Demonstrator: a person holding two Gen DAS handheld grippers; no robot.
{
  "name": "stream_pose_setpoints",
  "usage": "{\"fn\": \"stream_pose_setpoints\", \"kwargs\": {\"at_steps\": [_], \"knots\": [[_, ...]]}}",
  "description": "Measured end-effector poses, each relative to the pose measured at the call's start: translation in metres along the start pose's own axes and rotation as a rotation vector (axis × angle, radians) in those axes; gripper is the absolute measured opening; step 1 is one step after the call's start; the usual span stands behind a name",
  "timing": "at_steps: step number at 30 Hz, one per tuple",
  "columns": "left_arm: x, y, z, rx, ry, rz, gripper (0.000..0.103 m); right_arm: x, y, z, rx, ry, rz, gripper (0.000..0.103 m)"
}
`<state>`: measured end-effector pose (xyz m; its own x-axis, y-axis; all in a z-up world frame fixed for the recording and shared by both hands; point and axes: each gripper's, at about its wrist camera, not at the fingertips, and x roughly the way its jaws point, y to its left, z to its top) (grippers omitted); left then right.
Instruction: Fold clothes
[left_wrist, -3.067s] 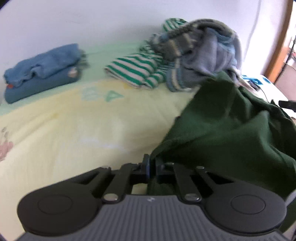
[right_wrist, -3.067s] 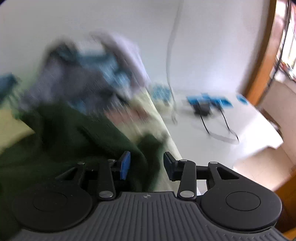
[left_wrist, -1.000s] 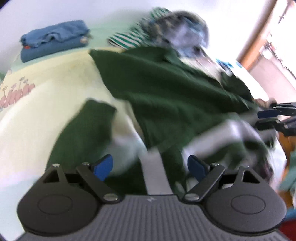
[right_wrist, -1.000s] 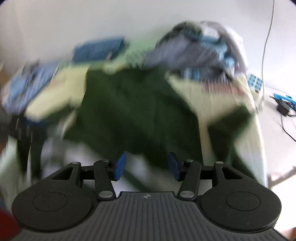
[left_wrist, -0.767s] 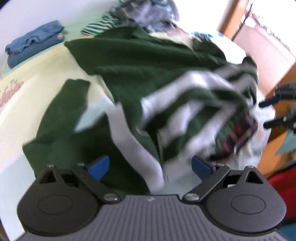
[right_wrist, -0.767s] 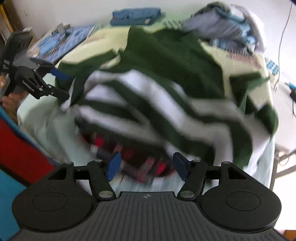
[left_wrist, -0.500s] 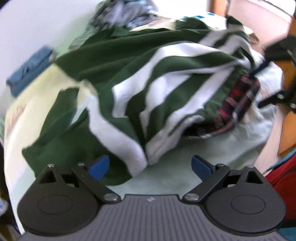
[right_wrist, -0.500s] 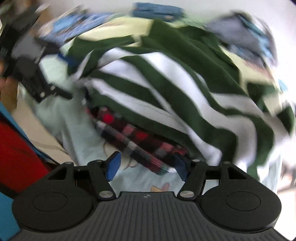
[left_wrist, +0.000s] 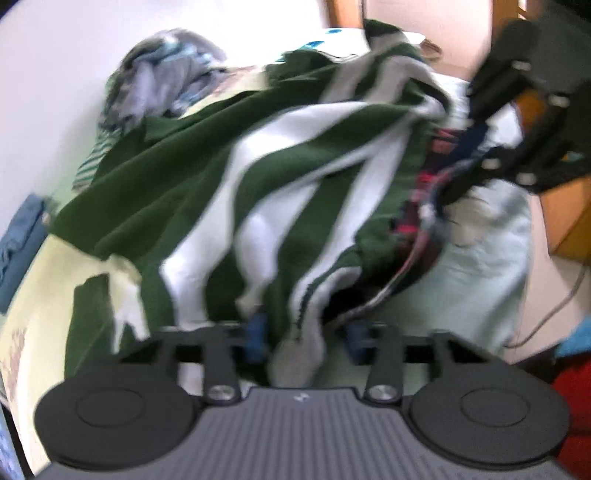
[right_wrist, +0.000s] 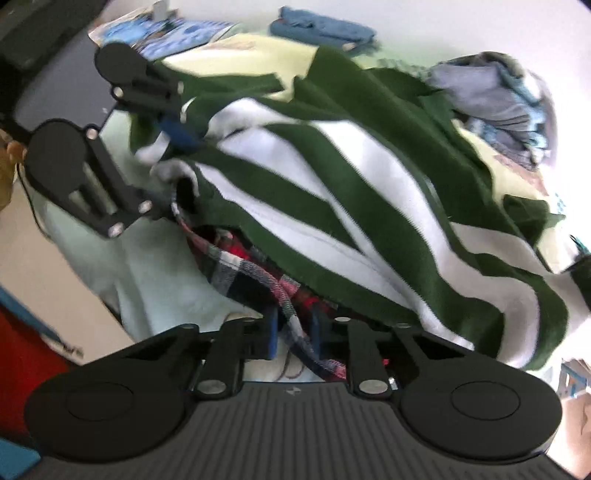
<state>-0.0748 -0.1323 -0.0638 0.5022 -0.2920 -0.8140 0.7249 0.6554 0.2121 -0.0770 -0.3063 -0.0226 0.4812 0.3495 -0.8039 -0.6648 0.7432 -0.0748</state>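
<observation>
Scene: green-and-white striped garment (left_wrist: 295, 177) seen spread over a pale yellow bedspread (left_wrist: 33, 295), hem toward the camera at 6 o'clock.
Left gripper (left_wrist: 306, 334): jaws just closed on garment's white hem; cloth pinched btwn blue pads.
Right gripper (right_wrist: 293, 332): jaws just closed; red plaid lining (right_wrist: 258, 273) caught btwn pads, striped layer draped just above.
Plaid lining: shown under the garment's near edge, at 4 o'clock in left view.
Pile: unfolded clothes (right_wrist: 495, 96) heaped at 1 o'clock in right view.
Folded: blue stack (right_wrist: 321, 31) at 12 o'clock, well apart from garment.
</observation>
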Motion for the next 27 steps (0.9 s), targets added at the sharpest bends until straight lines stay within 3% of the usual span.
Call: {"fn": "stream_pose_setpoints", "kwargs": {"at_steps": [2,9,16,17,22,25,27], "knots": [[-0.003,0.008,0.0,-0.024,-0.014,0.015,0.015,-0.012,0.0,0.004,0.071,-0.044,0.012,0.005],[-0.058,0.019,-0.003,-0.068,-0.132,0.063,0.011,-0.042,0.013,0.021,0.219,-0.157,0.042,0.005],[-0.136,0.037,-0.017,-0.168,-0.219,0.091,0.006,-0.074,0.029,0.038,0.254,-0.248,0.203,0.004],[-0.144,0.038,-0.02,-0.182,-0.222,0.082,0.0,-0.077,0.031,0.041,0.25,-0.251,0.232,0.004],[-0.167,0.027,-0.037,-0.214,-0.206,0.031,0.0,-0.081,0.048,0.043,0.207,-0.214,0.333,0.004],[-0.148,0.014,-0.05,-0.206,-0.142,0.02,0.009,-0.07,0.053,0.036,0.185,-0.158,0.343,0.003],[-0.129,0.003,-0.059,-0.18,-0.104,0.033,0.024,-0.06,0.054,0.029,0.175,-0.111,0.314,0.003]]}}
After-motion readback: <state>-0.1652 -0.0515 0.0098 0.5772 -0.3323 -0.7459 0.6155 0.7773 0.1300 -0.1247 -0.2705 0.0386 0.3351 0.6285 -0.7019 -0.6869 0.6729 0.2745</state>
